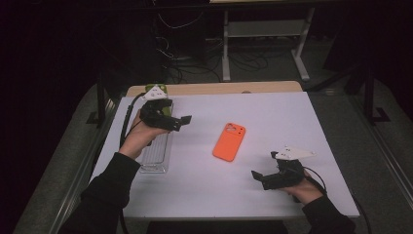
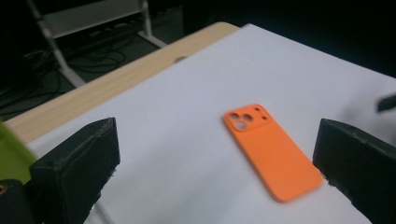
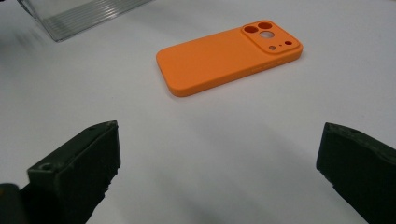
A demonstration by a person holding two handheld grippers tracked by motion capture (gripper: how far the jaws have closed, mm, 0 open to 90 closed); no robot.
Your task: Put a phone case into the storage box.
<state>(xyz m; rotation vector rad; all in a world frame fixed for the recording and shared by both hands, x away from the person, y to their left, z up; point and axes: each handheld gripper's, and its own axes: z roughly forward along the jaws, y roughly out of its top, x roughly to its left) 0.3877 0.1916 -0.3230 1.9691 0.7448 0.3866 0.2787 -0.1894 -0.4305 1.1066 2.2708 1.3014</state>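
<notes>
Orange case (image 1: 229, 142) flat on worktop (image 1: 272, 112); clear tray (image 1: 157, 153) at left, contents indiscernible. Left tongs (image 1: 181, 122) and right tongs (image 1: 257, 177) wide open, empty.

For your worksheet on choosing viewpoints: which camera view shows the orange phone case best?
The right gripper view: the orange phone case is large, sharp, with clear camera cutouts. The left gripper view shows it slightly blurred; the high view shows it small.

White table (image 1: 292, 117); orange phone case (image 1: 229, 142), clear tray (image 1: 157, 155).
</notes>
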